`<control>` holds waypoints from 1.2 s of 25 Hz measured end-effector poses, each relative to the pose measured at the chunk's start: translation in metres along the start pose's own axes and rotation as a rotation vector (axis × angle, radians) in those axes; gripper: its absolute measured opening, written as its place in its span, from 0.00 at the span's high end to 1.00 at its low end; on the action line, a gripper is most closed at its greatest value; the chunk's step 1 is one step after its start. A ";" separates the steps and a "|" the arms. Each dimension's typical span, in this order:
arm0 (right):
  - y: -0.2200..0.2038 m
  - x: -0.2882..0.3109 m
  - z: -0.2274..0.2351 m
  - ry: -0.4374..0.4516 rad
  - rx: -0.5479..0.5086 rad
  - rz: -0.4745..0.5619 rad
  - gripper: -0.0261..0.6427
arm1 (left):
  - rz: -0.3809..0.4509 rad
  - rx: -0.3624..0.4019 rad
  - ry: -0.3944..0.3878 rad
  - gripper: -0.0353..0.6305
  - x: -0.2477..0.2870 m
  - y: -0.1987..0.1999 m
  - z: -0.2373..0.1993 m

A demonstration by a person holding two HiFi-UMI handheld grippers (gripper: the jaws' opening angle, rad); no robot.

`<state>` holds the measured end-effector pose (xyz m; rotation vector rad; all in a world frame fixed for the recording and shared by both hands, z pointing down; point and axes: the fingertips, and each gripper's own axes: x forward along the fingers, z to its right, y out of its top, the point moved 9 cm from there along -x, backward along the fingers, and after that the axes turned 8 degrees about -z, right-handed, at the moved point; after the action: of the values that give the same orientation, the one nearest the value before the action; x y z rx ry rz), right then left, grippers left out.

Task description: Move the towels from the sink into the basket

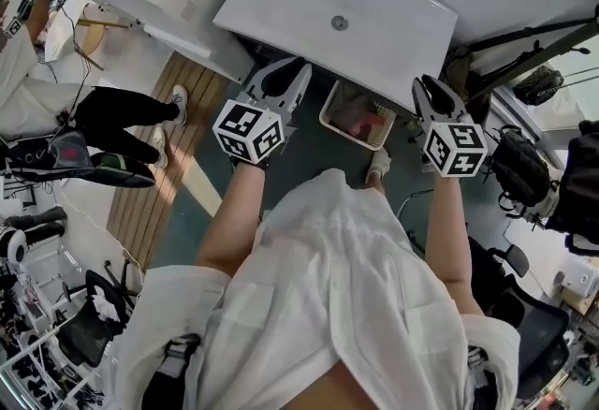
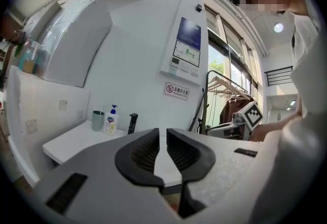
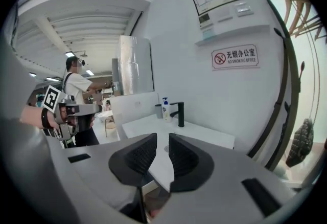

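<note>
White rectangular ceramic sink [image 1: 393, 15] lies beyond the released, narrowly parted fingers of left gripper [image 1: 284, 85] and right gripper [image 1: 436, 99], while pink-red towels [image 1: 360, 125], blurred and partly hidden by its edge, fill the cream plastic basket [image 1: 329, 114] between those fingers.

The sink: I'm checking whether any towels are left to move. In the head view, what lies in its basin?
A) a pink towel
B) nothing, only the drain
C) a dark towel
B: the sink is bare white around its drain, while pinkish cloth lies in the basket below it.
</note>
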<state>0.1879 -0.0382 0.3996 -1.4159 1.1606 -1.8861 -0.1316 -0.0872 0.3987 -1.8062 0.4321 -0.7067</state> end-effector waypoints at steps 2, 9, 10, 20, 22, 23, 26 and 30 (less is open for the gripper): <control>0.009 -0.013 0.001 -0.031 -0.018 0.050 0.84 | 0.018 0.010 0.006 0.87 -0.005 0.007 0.000; 0.020 -0.066 0.019 -0.162 0.023 0.194 0.88 | 0.090 0.076 0.043 0.87 -0.027 0.037 -0.003; 0.019 -0.075 0.022 -0.175 0.022 0.207 0.90 | 0.100 0.078 0.053 0.87 -0.032 0.040 -0.003; 0.020 -0.134 0.035 -0.255 0.044 0.301 0.92 | 0.159 0.074 0.118 0.87 -0.068 0.053 -0.007; 0.022 -0.137 0.036 -0.255 0.040 0.309 0.92 | 0.163 0.076 0.120 0.87 -0.070 0.056 -0.007; 0.023 -0.138 0.035 -0.253 0.038 0.310 0.92 | 0.164 0.078 0.120 0.87 -0.070 0.057 -0.006; 0.025 -0.137 0.033 -0.246 0.028 0.310 0.92 | 0.167 0.085 0.116 0.87 -0.071 0.061 -0.005; 0.025 -0.135 0.031 -0.231 0.027 0.305 0.92 | 0.164 0.094 0.114 0.87 -0.072 0.062 -0.004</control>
<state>0.2588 0.0471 0.3128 -1.3173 1.1579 -1.4821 -0.1854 -0.0674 0.3224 -1.6276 0.6056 -0.7057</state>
